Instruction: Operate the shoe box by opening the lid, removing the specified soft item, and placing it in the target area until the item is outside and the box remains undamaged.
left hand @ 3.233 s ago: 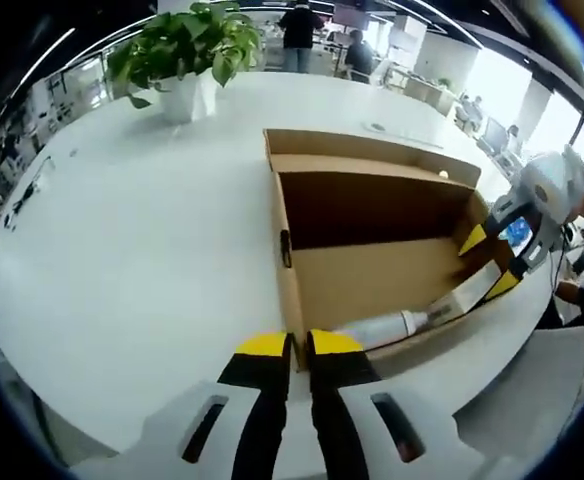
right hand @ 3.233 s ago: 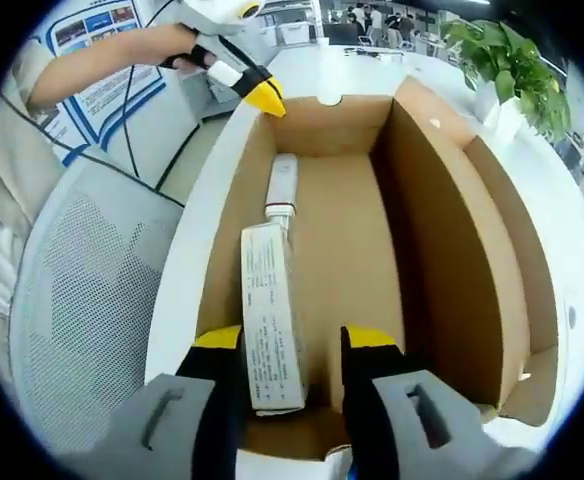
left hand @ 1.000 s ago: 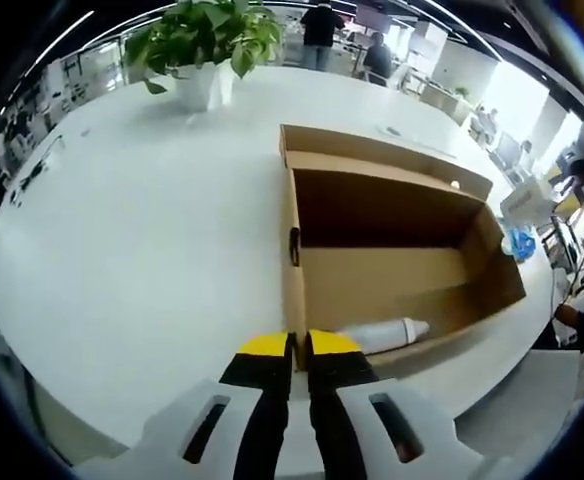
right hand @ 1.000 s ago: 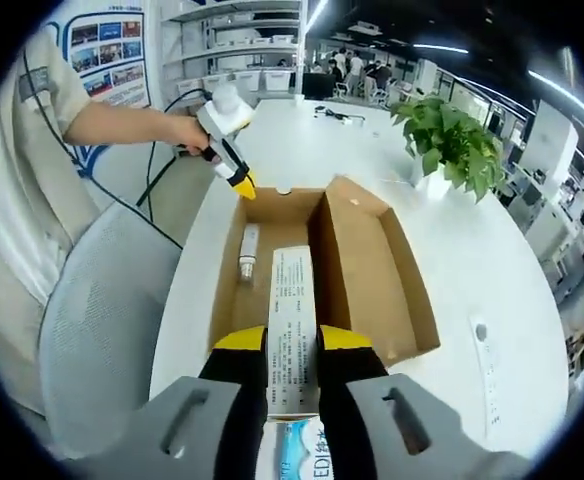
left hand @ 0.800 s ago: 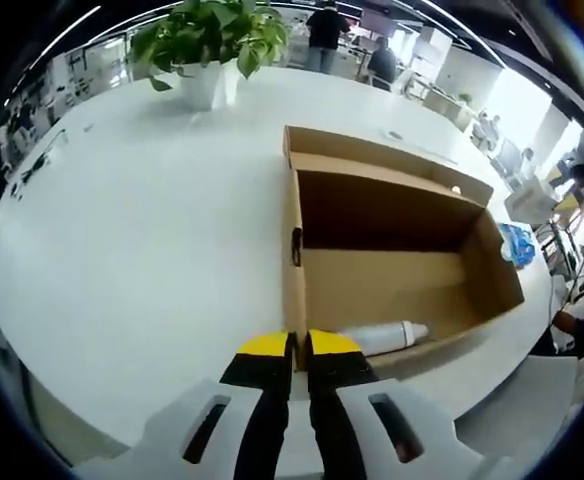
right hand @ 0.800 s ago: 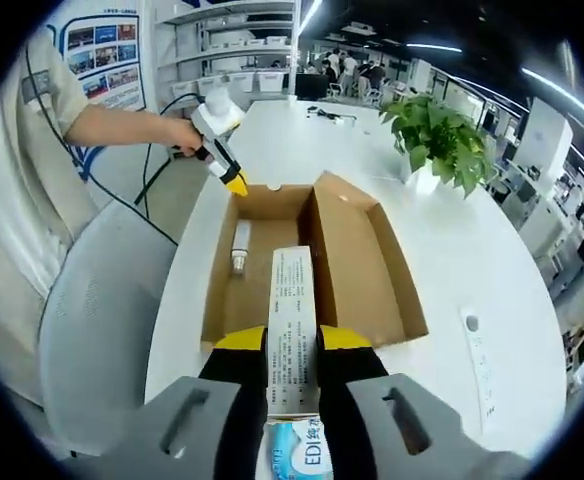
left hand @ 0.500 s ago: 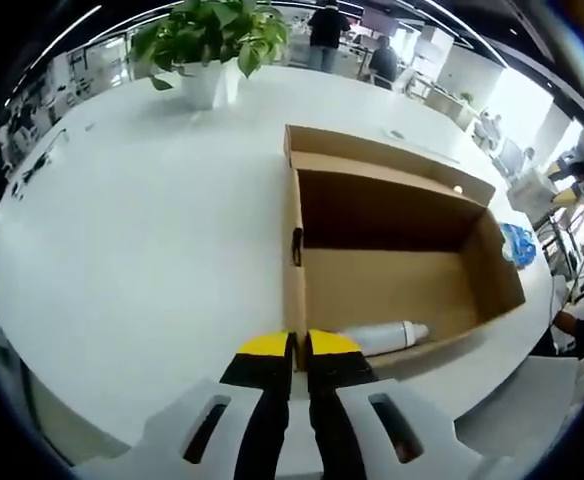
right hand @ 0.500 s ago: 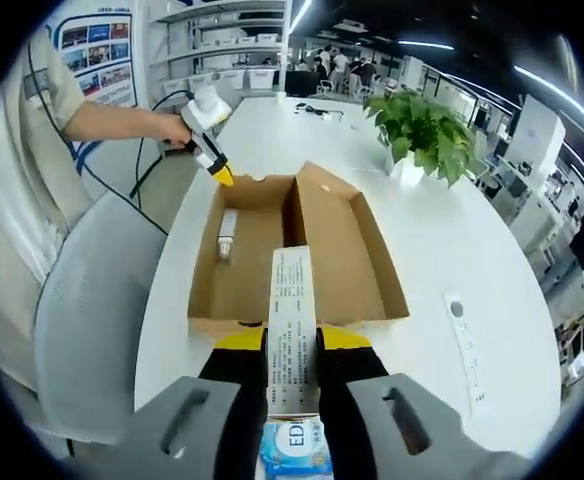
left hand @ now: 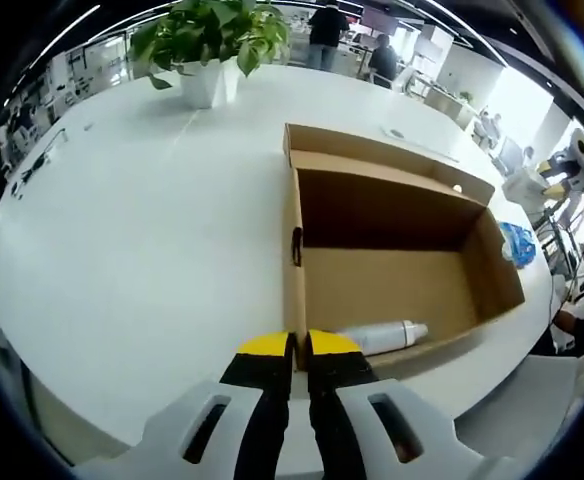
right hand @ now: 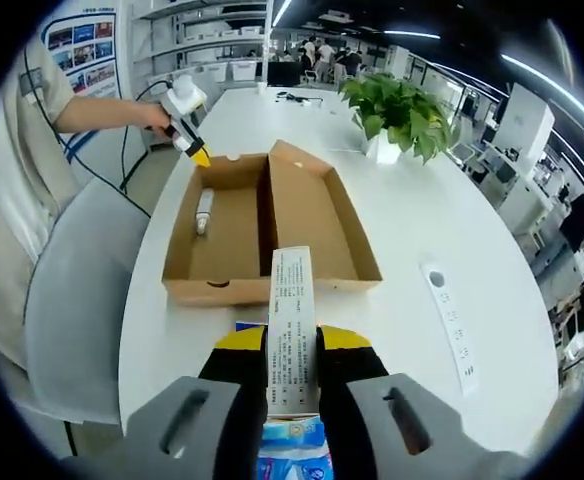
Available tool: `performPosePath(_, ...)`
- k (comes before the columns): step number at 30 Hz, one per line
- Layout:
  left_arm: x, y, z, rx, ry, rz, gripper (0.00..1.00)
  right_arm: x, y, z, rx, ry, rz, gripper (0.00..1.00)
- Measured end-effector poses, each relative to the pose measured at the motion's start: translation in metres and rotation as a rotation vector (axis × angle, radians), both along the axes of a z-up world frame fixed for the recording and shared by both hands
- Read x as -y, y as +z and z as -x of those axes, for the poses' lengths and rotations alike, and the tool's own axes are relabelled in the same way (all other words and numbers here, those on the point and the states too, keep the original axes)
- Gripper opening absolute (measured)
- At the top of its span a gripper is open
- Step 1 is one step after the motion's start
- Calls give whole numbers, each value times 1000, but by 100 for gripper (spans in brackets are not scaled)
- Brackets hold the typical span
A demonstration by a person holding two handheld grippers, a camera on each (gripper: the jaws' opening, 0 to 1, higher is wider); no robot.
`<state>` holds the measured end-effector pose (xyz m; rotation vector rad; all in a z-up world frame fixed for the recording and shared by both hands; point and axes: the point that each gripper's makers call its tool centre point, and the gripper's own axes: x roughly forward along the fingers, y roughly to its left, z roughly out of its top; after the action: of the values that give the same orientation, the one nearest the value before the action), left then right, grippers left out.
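left gripper view: left gripper (left hand: 298, 345) at bottom centre, jaws clamped on the near wall of the open box (left hand: 382, 280). lid (left hand: 372, 150) folded back at the far side, upper centre. white tube (left hand: 377, 337) lying on the box floor along the near wall, just right of the jaws. box resting on white table (left hand: 132, 230). potted plant (left hand: 212, 45) at upper left on the table. right gripper (left hand: 562, 180) at far right edge, above the table edge, with a blue pack (left hand: 517, 243) below it beside the box.

right gripper view: right gripper (right hand: 292, 345) at bottom centre, jaws closed on a long white carton (right hand: 291, 320) printed with text, carton pointing up the frame. blue pack (right hand: 292, 445) below the carton between the jaw bases; whether it touches the carton cannot be told. carton held outside the box (right hand: 267, 225), in front of its near end wall. tube (right hand: 203, 212) inside the left compartment. left gripper (right hand: 194, 150) at upper left, on the box's far corner, held by a person's hand (right hand: 152, 117). plant (right hand: 397, 115) at upper right. white strip (right hand: 447, 315) lying flat on the table (right hand: 422, 220), right of the box. grey chair (right hand: 67, 300) at left.
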<state>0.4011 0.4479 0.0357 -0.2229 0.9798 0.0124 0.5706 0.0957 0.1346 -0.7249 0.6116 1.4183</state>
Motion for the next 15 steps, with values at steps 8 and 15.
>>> performPosePath(8,0,0,0,0,-1,-4,2,23,-14,-19,4,-36,39,15)
performPosePath(15,0,0,0,0,2,-2,2,41,-27,-32,1,-65,69,15)
